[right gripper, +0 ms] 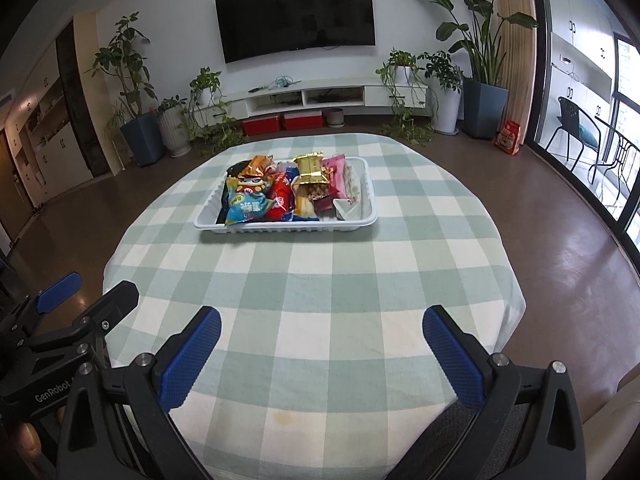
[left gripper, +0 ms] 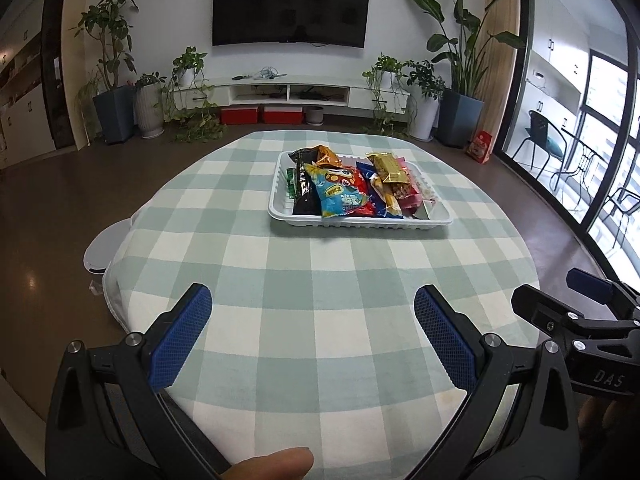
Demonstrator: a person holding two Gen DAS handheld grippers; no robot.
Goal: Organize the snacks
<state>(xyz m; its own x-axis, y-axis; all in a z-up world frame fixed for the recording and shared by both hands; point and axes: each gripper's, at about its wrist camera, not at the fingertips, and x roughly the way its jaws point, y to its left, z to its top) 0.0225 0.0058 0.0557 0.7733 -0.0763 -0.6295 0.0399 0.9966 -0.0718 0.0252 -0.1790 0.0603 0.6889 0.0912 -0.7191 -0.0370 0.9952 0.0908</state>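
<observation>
1. Left wrist view: the left gripper [left gripper: 312, 312] was spread wide and empty above the checked tablecloth [left gripper: 280, 280].
2. The right gripper [right gripper: 322, 332] likewise gaped, empty.
3. Well ahead lay the white tray [left gripper: 360, 222], heaped with snack packets [left gripper: 340, 188].

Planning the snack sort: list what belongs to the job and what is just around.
Job: tray, snack packets, left gripper, right gripper.
Around: checked cloth, TV, plants, red boxes, red bag.
</observation>
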